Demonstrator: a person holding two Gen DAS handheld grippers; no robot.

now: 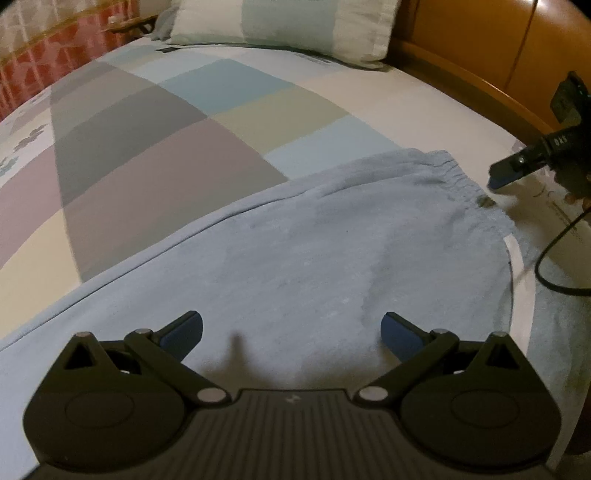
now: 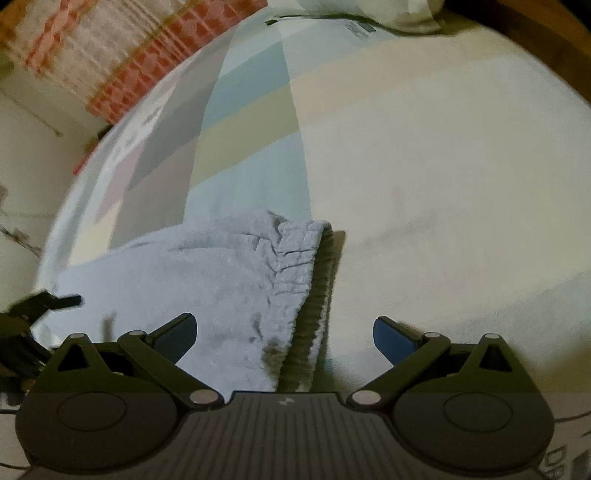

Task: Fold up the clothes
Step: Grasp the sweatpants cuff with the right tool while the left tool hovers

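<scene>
The full spread of the light blue fleece trousers (image 1: 314,258) across the bed is given only by the left wrist view, where the left gripper (image 1: 291,332) is held over the cloth, jaws wide and empty. The gathered elastic waistband (image 2: 295,266) with its ribbed inner lining is shown closely only by the right wrist view, between the widely parted, empty fingers of the right gripper (image 2: 284,334). The garment is laid on a bedsheet (image 1: 166,147) printed with pastel colour blocks. A matching pillow (image 1: 280,26) is set against a curved wooden headboard (image 1: 491,70). A red-and-white patterned curtain (image 2: 122,48) is seen beyond the bed.
</scene>
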